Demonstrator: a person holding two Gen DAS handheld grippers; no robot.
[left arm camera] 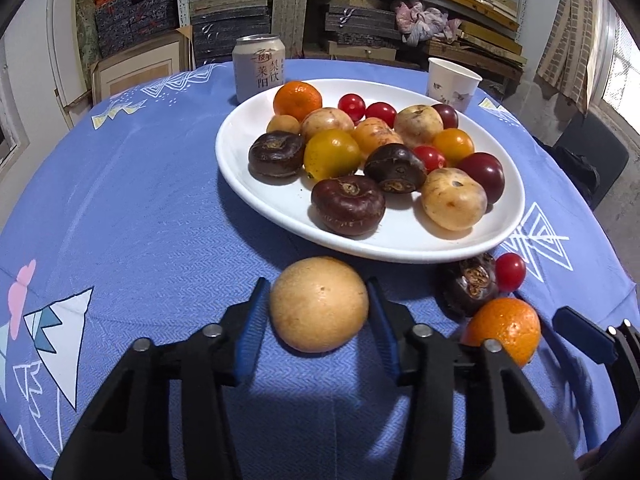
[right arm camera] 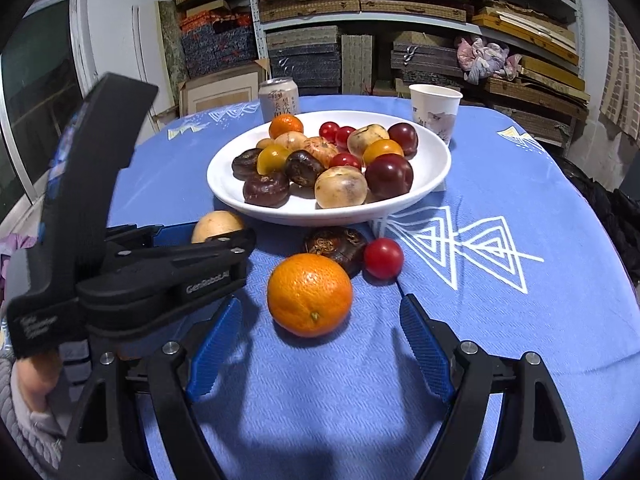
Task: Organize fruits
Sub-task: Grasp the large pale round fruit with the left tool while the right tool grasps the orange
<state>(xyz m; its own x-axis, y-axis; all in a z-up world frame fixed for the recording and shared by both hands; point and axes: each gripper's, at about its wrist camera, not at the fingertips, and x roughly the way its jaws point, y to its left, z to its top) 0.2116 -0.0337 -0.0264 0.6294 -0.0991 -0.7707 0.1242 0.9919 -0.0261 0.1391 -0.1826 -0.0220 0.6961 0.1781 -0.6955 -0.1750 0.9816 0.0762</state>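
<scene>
My left gripper (left arm camera: 317, 286) is shut on a round tan fruit (left arm camera: 319, 304) that rests on the blue tablecloth, one blue pad against each side. The right wrist view shows that fruit (right arm camera: 216, 224) behind the left gripper's black fingers (right arm camera: 208, 248). My right gripper (right arm camera: 320, 301) is open, and an orange (right arm camera: 310, 295) sits between its fingertips, untouched. Behind the orange lie a dark water chestnut (right arm camera: 336, 246) and a red cherry tomato (right arm camera: 383, 258). A white plate (left arm camera: 240, 148) holds several mixed fruits.
A drink can (left arm camera: 258, 68) and a paper cup (left arm camera: 452, 82) stand behind the plate. Shelves stacked with boxes fill the back wall. A hand in a grey sleeve (right arm camera: 28, 392) holds the left gripper. The round table's edge curves away on both sides.
</scene>
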